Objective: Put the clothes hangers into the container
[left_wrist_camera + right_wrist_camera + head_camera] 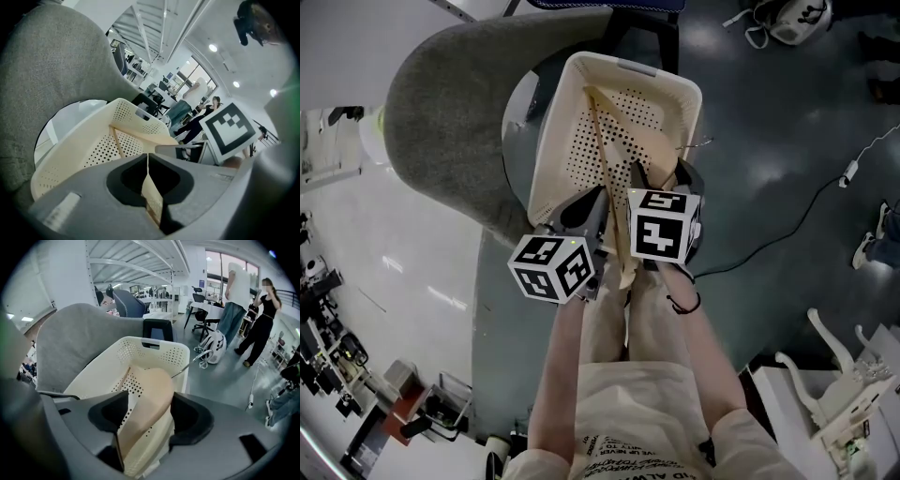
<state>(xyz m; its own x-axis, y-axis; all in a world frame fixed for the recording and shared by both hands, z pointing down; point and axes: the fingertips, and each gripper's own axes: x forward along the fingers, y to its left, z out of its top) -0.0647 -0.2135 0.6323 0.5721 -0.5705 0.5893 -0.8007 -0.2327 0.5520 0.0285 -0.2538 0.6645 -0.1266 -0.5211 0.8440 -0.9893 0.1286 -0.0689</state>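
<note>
A cream perforated basket (546, 159) stands on a grey chair. A pale wooden hanger (605, 155) reaches from the basket's near rim down into it, and its metal hook (698, 143) pokes over the right rim. My left gripper (591, 211) is at the near rim, shut on a thin edge of the hanger (152, 199). My right gripper (652, 178) is beside it. In the right gripper view its jaws (150, 411) stand wide around the hanger's broad shoulder (147, 399), with a gap on the left side. The basket (98, 366) lies just beyond.
The grey padded chair (450, 103) curves round the basket's left and back. A cable (787, 225) runs over the dark floor on the right, with white parts (844, 375) at lower right. A bag (213, 345) lies on the floor, and people (258, 319) stand further off.
</note>
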